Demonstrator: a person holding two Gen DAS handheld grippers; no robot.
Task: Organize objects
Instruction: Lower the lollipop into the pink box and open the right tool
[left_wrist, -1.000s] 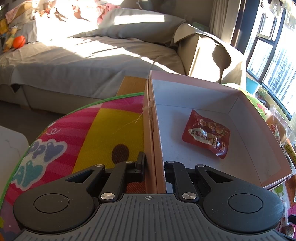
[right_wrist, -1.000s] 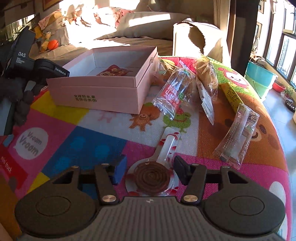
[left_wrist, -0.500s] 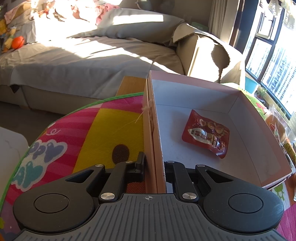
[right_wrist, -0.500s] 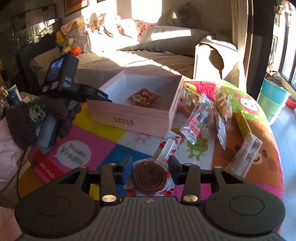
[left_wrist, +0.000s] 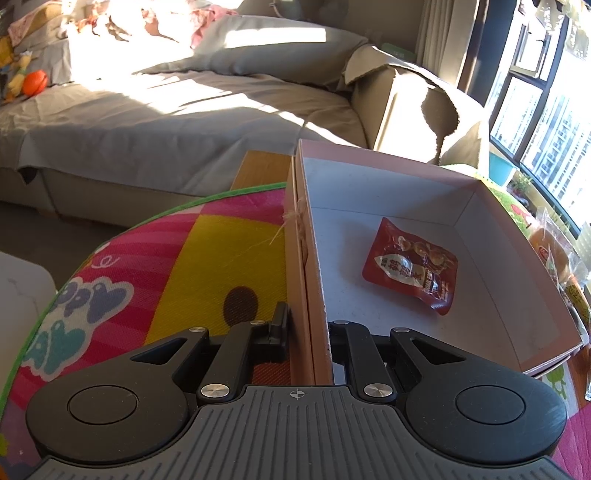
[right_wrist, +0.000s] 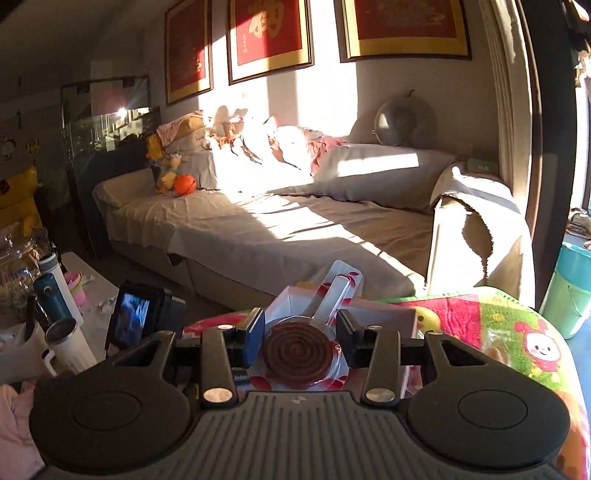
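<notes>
- The left gripper (left_wrist: 308, 332), low in the left wrist view, is clamped on the near side wall of a pink box (left_wrist: 491, 206), one finger outside the wall and one inside.
- The pink box stands open on a bright play mat (left_wrist: 207, 258); a red snack packet (left_wrist: 412, 266) lies flat on its white floor, right of centre in the frame and clear of the walls.
- At the right edge of that view, wrapped snacks (left_wrist: 554, 254) lie just beyond the box's far wall.
- The right gripper (right_wrist: 301, 339), at lower centre of the right wrist view, holds a wrapped spiral lollipop (right_wrist: 297, 356) between its pads, the brown disc toward the camera and the stick pointing away.
- Its jaws have just been closing, with the lollipop between them.
- Behind the lollipop, part of the box's rim shows at centre frame, and the mat spreads to the lower right.
- A sunlit grey sofa (right_wrist: 280, 225) fills the middle of the frame; red framed pictures (right_wrist: 269, 37) hang at the top.
</notes>
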